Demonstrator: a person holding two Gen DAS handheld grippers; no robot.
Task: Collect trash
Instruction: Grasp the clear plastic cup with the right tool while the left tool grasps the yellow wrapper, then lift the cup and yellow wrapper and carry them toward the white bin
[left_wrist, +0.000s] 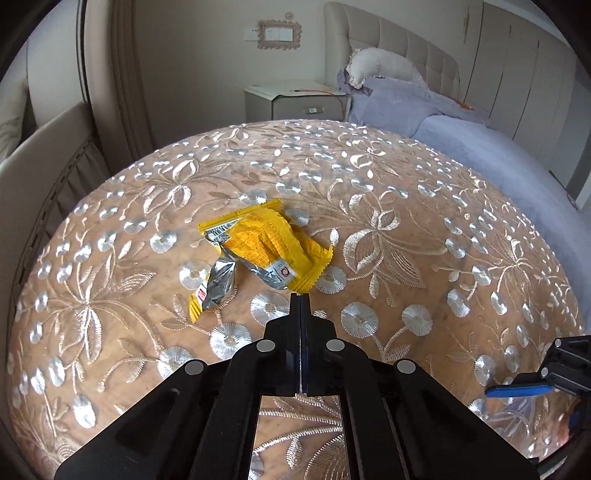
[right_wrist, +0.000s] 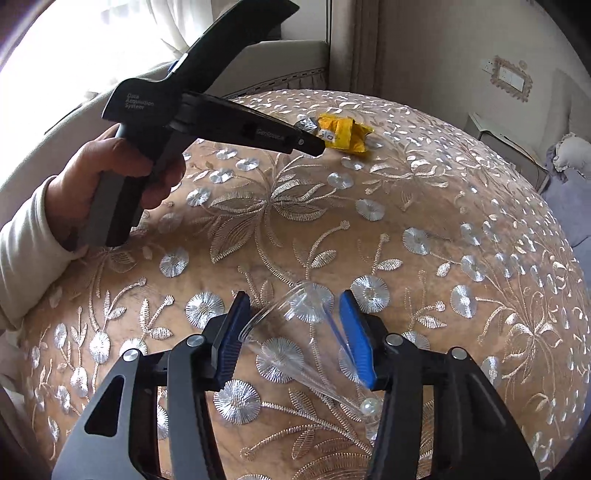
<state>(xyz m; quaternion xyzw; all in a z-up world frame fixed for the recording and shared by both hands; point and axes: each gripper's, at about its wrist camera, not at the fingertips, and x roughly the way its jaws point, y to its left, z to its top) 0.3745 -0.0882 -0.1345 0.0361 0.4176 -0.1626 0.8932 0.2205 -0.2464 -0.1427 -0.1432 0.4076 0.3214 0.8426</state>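
Nearest, at the bottom of the right wrist view: the right gripper (right_wrist: 293, 297), jaws set narrow around a clear cup (right_wrist: 295, 343) lying on its side on the worktop (right_wrist: 443, 206). Blue pads touching the cup wall on both sides, as far as can be seen, so judged as a grip and not only a reach. Cup mouth turned to the upper left of the frame, base low at the right, near the root of the jaws.

Further away, at the upper left of the same view: a hand (right_wrist: 122, 173) in a light sleeve, holding the left gripper (right_wrist: 320, 144) and pointing it toward the upper middle. Jaws pressed fully together, no gap between them. Tips right at the near corner of a yellow wrapper (left_wrist: 266, 251), crumpled, silver inside showing, lying in the middle of the left wrist view. Cannot tell here: corner pinched between the tips, or only touched.

Farthest, at the top of the left wrist view: a small cabinet (left_wrist: 295, 101) and a bed (left_wrist: 461, 129) with lilac bedding, both apart from the worktop.

On progress: judged as an early stage. Both pieces of trash still resting on the worktop, neither lifted. No bin or bag seen in either view. Left to do, probably: lifting the cup, making sure of the wrapper, then carrying both to some container out of view.
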